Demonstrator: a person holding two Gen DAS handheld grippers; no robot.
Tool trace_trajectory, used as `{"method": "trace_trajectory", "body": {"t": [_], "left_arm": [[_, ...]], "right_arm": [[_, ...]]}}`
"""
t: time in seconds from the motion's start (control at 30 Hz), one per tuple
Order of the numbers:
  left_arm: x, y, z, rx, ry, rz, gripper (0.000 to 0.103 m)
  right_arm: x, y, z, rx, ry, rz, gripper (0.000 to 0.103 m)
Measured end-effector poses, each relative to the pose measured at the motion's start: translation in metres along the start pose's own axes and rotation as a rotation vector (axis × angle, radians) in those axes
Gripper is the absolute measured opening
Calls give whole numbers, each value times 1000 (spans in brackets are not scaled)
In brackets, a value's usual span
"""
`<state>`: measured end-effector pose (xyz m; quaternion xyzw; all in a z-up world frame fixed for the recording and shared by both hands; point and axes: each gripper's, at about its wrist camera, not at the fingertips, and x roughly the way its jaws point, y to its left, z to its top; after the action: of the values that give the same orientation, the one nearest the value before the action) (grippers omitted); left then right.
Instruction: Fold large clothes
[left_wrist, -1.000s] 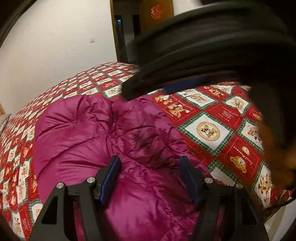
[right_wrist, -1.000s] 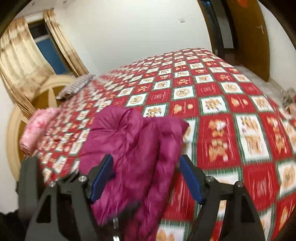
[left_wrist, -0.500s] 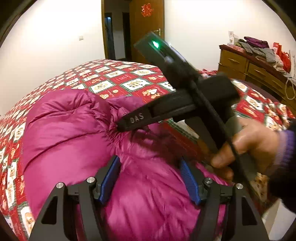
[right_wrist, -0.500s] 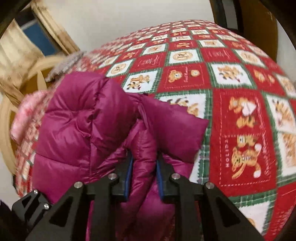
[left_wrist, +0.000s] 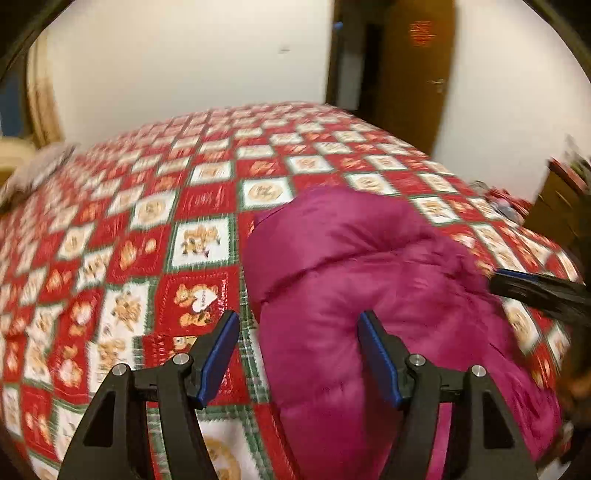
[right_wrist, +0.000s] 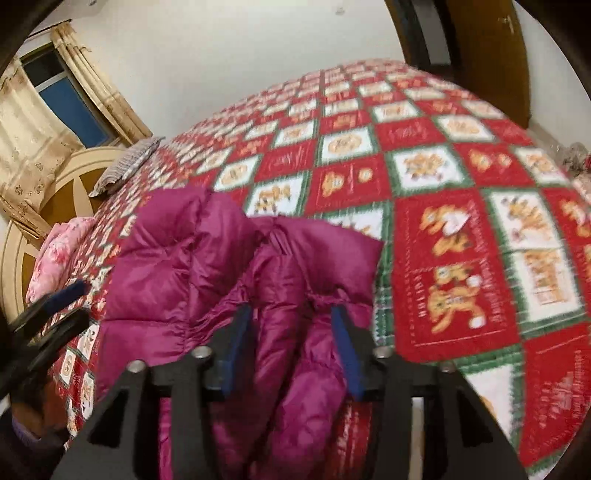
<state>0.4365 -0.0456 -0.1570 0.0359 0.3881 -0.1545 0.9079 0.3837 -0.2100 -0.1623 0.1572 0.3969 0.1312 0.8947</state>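
Jacket (right_wrist: 207, 280) lies bunched near the bed's (right_wrist: 461, 258) front edge; our right tool (right_wrist: 291, 347), just opening, straddles a fold; left tool (left_wrist: 299, 354) released, hovering beside.

jacket (right_wrist: 173, 266) is puffy magenta nylon-type cloth w/ a slight sheen, quilted & crinkly at the seams. bedspread (left_wrist: 207, 199) looks like printed cloth, kinda shiny on the red squares. left tool (left_wrist: 297, 354) & right tool (right_wrist: 291, 343) are matt black plastic w/ blue pads that look rubbery, plus bare metal screw heads. door (left_wrist: 410, 74) is brown wood, semi-gloss. curtains (right_wrist: 26, 147) thin beige fabric w/ a woven pattern
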Motion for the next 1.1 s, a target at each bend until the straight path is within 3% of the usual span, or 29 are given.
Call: {"method": "trace_trajectory", "body": {"t": [0.17,0.27,0.43,0.57,0.7,0.8,0.93,1.0,1.07,1.1], "left_arm": [[11,-25,7,53,-32,63,67],[15,-37,14,76,-28,95,67],[27,-42,29,99,-31,161,68],[49,-49,29,137,2,190,69],[66,-56,24,170,12,242,77],[67,-59,20,188,7,268,80],[43,-43,18,155,4,206,80],[15,-16,15,66,-39,163,81],[-8,14,8,-29,-76,133,82],[-17,28,4,-80,-86,115,85]], "right_arm": [[-24,28,7,-110,-69,-38,53],[-16,45,17,-177,-97,-59,53],[37,45,29,-181,-16,-82,53],[70,26,16,-131,53,-89,52],[77,8,7,-54,51,-45,52],[76,11,7,-62,54,-66,52],[62,17,8,-74,56,-93,55],[37,14,6,-48,9,-72,61],[7,7,2,-16,-51,-47,88],[-8,3,-2,2,-81,-43,95]]}}
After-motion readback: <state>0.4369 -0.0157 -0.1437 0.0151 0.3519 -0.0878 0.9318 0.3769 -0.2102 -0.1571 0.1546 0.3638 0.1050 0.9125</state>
